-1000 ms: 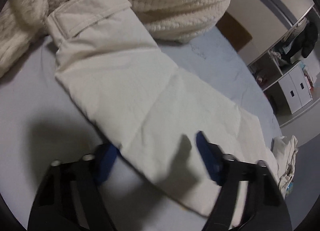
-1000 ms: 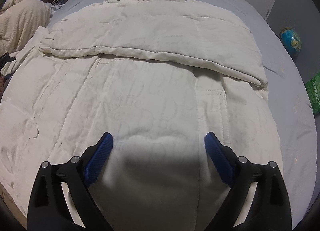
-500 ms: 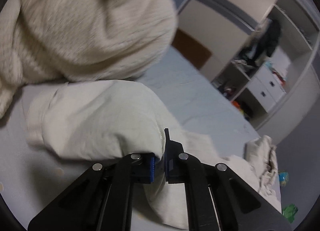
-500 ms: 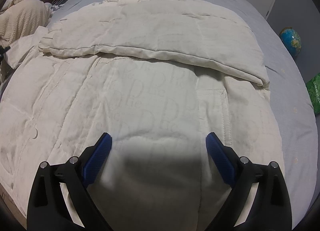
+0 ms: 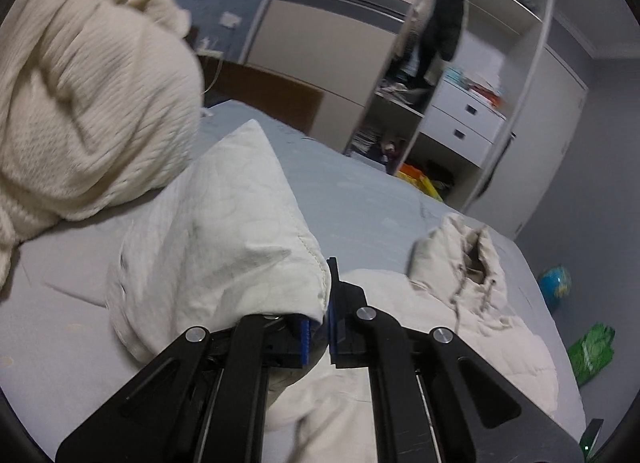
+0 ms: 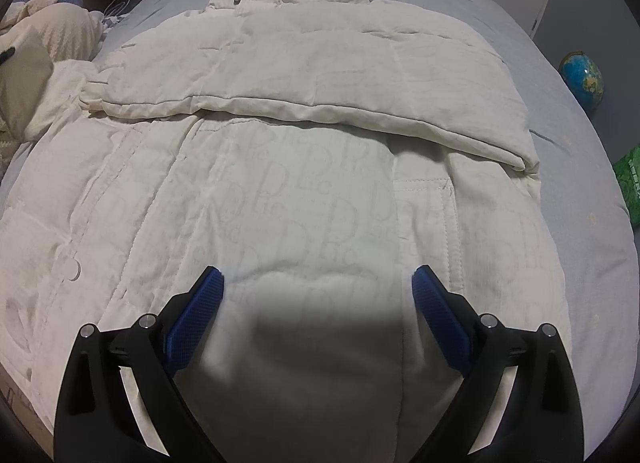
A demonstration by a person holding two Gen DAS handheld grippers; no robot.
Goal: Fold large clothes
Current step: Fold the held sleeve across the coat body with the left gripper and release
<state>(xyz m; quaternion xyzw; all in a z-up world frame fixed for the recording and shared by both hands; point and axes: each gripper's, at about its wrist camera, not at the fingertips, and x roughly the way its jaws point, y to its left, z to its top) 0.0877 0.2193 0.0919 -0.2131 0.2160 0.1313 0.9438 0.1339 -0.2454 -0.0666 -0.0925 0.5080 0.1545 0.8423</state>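
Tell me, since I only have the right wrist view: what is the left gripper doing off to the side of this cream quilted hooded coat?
Observer: The left gripper is shut on the coat's cream sleeve, which it holds bunched above the grey-blue bed sheet.
Operator: Anything near that sleeve?
Observer: A cream ribbed knit blanket is heaped just behind it.
Operator: And beyond the bed?
Observer: An open wardrobe with white drawers.
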